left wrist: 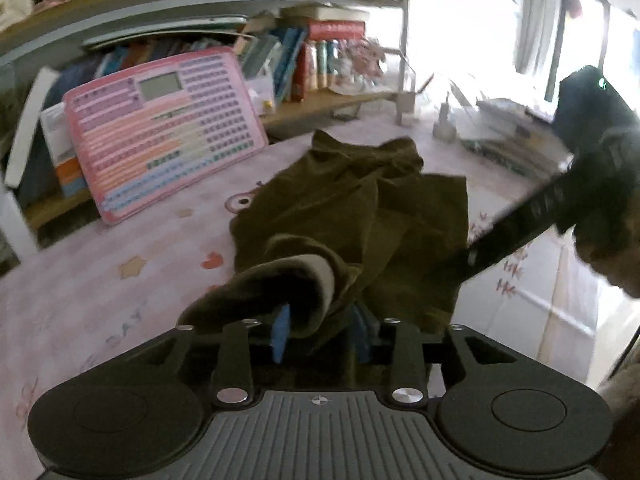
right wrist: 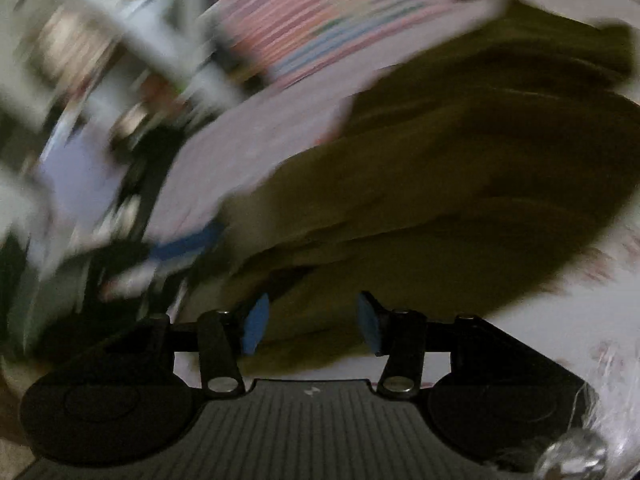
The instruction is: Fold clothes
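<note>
olive-green soft cotton garment (left wrist: 360, 208) lies crumpled in the middle of the pale pink printed tablecloth (left wrist: 120, 272), with a pink keyboard-style toy tablet (left wrist: 160, 128) leaning against the bookshelf to its left. it looks light and limp, with no stiffness: any lifted part will sag and drag the rest, and the layers will probably slide over one another. the rolled hem or cuff with its paler lining, at the near edge, seems the best place to pinch, since the doubled cloth gives the pads something thick to bite.

left gripper (left wrist: 320, 332) points down at a slant over that near edge; a fold of the cloth lies draped between its blue pads (left wrist: 281, 330), and the jaws stand partly apart, so the pads do not seem to press on it.

right gripper (right wrist: 312, 326), seen in its own heavily blurred view, also tilts downward over the garment (right wrist: 440, 160); its blue pads (right wrist: 256, 324) stand well apart with cloth beneath but nothing clamped. from the left view its black body (left wrist: 532, 216) hangs at the garment's right side.
</note>
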Available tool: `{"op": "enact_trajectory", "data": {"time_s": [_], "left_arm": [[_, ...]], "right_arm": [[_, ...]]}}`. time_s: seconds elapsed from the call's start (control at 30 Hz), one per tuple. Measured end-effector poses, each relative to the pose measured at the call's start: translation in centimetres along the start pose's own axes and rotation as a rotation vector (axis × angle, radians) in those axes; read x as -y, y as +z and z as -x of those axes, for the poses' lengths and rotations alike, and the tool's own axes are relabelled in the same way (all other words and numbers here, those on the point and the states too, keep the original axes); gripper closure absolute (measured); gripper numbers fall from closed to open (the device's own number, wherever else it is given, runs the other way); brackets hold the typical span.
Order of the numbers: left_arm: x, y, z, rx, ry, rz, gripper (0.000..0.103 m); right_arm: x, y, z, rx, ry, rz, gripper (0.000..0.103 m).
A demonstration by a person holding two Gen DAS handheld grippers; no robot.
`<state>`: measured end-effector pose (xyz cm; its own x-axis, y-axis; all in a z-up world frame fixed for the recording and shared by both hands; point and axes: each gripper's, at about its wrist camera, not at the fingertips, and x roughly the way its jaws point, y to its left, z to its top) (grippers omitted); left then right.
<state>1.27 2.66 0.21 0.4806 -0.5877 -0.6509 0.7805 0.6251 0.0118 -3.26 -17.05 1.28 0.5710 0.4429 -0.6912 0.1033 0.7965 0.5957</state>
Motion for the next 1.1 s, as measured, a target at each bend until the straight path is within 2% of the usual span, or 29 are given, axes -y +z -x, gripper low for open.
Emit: {"op": "enact_trajectory", "data": {"time_s": [0.1,0.17,0.2,0.23,0.27,0.3,0.4,0.43,0.47,0.53,0.63,0.67,0.7,0.73,0.77,0.87,1.07,1.1], "left_arm": [[0.4,0.8,-0.9,0.018,0.02,-0.007,0.063],[-0.2,1.2,-1.6,0.029,0.0,0.021,0.063],[-0.5,1.3,-2.1,0.033,-0.015,0.042,0.069],[-0.9,1.4,-2.4,0.036,-0.033,0.063,0.081],[-1.2,1.7,-2.4,0.04,-0.058,0.082,0.097],[-1.6,1.9,-2.2,0.053,-0.085,0.108,0.097],[-5.0,2.5,1.9,0.23,-0.177,0.283,0.098],[-7.4,2.2,3.5,0.316,-0.187,0.4,0.098],[-9.8,1.5,4.7,0.378,-0.161,0.509,0.098],[-15.0,-0.4,6.1,0.45,-0.014,0.749,0.098],[-20.5,-3.2,4.0,0.304,0.295,0.931,0.097],[-22.2,-4.1,3.2,0.245,0.38,0.976,0.091],[-22.8,-4.6,2.0,0.151,0.385,0.966,0.083],[-23.3,-5.1,0.8,0.068,0.389,0.956,0.082],[-23.0,-5.4,0.4,0.034,0.398,0.947,0.08],[-21.3,-6.7,1.4,0.061,0.413,0.956,0.061],[-17.4,-9.1,4.6,0.062,0.432,0.998,0.059],[-16.7,-9.6,5.1,0.063,0.425,1.018,0.055]], "right_arm": [[2.1,-0.4,1.0,0.075,-0.079,-0.102,0.058],[3.0,-0.4,1.4,0.114,-0.144,-0.144,0.058],[3.2,-0.4,1.3,0.128,-0.184,-0.154,0.059],[3.4,-0.4,1.1,0.14,-0.225,-0.162,0.059],[3.9,-0.4,1.2,0.146,-0.253,-0.171,0.06],[4.4,-0.5,1.4,0.15,-0.275,-0.182,0.061],[5.7,-0.4,1.7,0.162,-0.333,-0.208,0.062],[5.6,-0.4,1.7,0.166,-0.341,-0.207,0.062],[5.5,-0.4,1.6,0.17,-0.348,-0.208,0.063],[5.3,-0.4,1.3,0.178,-0.358,-0.212,0.063],[5.5,-0.2,1.3,0.181,-0.365,-0.216,0.063],[5.6,-0.1,1.3,0.179,-0.367,-0.213,0.063],[5.6,-0.1,1.2,0.177,-0.368,-0.209,0.063],[5.6,0.0,1.2,0.174,-0.369,-0.204,0.063],[5.7,0.1,1.2,0.172,-0.369,-0.197,0.063],[6.0,0.5,1.4,0.176,-0.37,-0.182,0.063],[8.3,1.9,2.0,0.189,-0.398,-0.19,0.063],[8.8,2.2,2.0,0.19,-0.4,-0.195,0.063]]}}
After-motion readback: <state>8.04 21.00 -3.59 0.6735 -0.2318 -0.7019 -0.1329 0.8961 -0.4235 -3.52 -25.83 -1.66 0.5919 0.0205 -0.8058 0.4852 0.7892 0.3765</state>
